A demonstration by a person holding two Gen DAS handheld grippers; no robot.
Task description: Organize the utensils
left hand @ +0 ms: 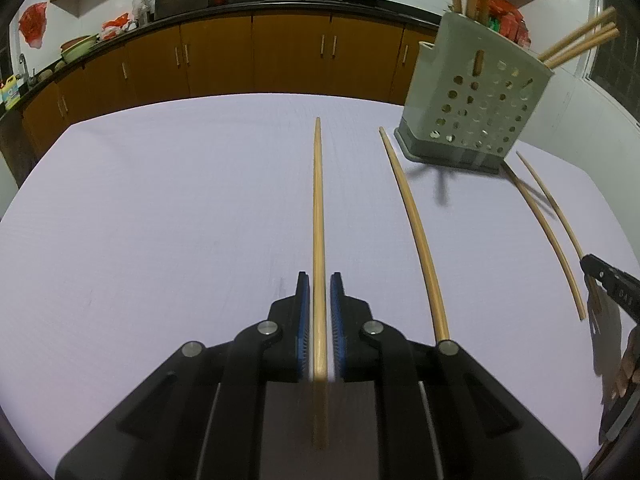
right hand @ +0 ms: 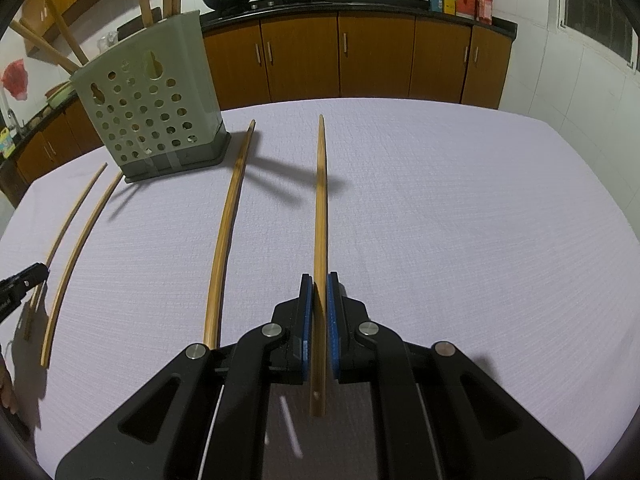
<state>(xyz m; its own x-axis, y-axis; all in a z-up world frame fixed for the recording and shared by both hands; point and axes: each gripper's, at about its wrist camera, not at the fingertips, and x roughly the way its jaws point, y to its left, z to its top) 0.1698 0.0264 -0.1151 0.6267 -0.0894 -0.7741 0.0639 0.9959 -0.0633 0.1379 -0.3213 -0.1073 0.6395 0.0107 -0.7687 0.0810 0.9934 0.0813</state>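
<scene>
Chopsticks (left hand: 318, 200) slender, tapered bamboo; holder (left hand: 476, 96) perforated plastic.

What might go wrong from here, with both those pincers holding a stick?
The left gripper and the right gripper each pinch one long bamboo chopstick near its end, so the free length could swivel or slip. The grey-green perforated plastic holder already has chopsticks leaning out; a swinging tip might knock them.

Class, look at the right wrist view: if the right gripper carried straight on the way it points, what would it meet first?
Probably the white tablecloth: the right gripper, shut on a chopstick, angles down at bare cloth. The holder sits off to its left.
</scene>
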